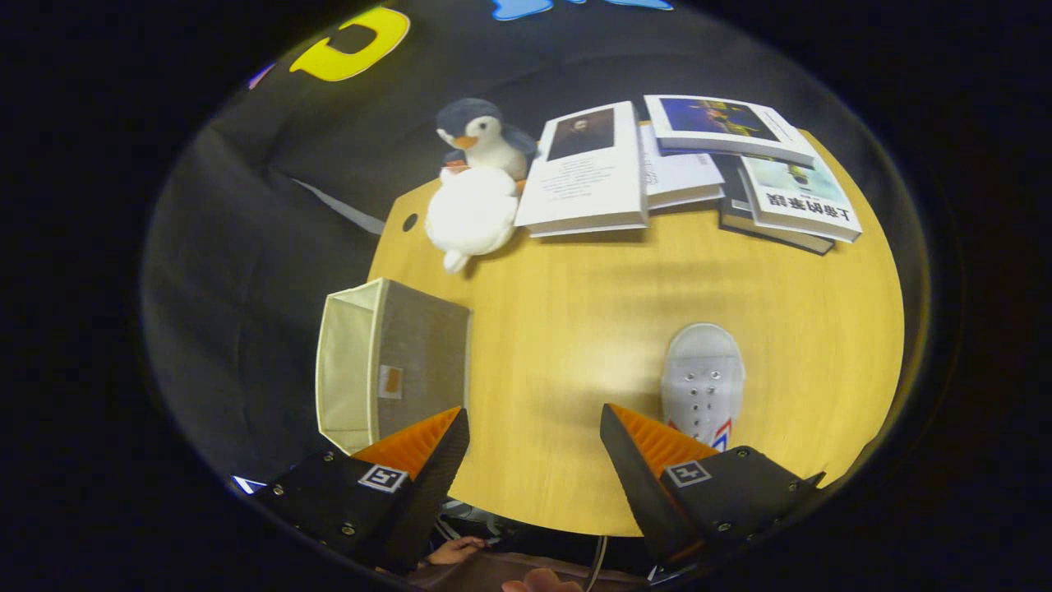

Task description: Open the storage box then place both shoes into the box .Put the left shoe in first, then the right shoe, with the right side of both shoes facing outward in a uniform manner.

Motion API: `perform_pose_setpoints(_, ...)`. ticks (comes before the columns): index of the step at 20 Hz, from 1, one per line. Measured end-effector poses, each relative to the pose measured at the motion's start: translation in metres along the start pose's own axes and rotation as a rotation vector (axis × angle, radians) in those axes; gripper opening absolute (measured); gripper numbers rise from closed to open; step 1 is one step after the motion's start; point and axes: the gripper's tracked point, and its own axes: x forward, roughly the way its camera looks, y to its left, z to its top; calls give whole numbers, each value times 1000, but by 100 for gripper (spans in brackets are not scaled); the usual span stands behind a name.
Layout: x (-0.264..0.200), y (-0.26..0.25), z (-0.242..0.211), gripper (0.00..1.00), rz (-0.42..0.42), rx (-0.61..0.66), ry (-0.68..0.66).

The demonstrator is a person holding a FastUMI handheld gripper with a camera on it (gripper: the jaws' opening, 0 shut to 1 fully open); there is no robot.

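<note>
The claw [534, 448] is held wide open above the near edge of the counter [575, 329], with nothing between its fingers and bare wood ahead of the gap. A hand [456, 549] is glimpsed below the counter's near edge. Just beyond the right finger a white shoe [703, 382] is seen, toe pointing far; whether it is the left or the right shoe cannot be told. Just beyond the left finger the storage box [390, 366] is found at the counter's left edge, its top already open and its pale lining exposed; what lies inside is hidden. The opening step is judged done, and shoe placement is in hand. Next, the claw would need to be lowered over the shoe and closed on it. Far off, plush toys [477, 181] and books [657, 168] are laid.
</note>
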Motion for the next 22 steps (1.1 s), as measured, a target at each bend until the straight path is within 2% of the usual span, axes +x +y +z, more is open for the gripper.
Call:
perform_pose_setpoints(5,0,-65,-13,98,-80,85,18)
perform_pose_setpoints(8,4,-99,-25,98,-145,89,45)
perform_pose_setpoints(11,11,-119,-38,97,-156,105,77)
perform_pose_setpoints(15,20,-149,-55,96,-215,79,125)
perform_pose_setpoints(17,28,-160,-64,92,-239,73,161)
perform_pose_setpoints(18,30,-164,-67,78,-244,66,181)
perform_pose_setpoints(21,48,-170,-78,78,-251,36,223)
perform_pose_setpoints(22,51,-168,-76,67,-243,38,225)
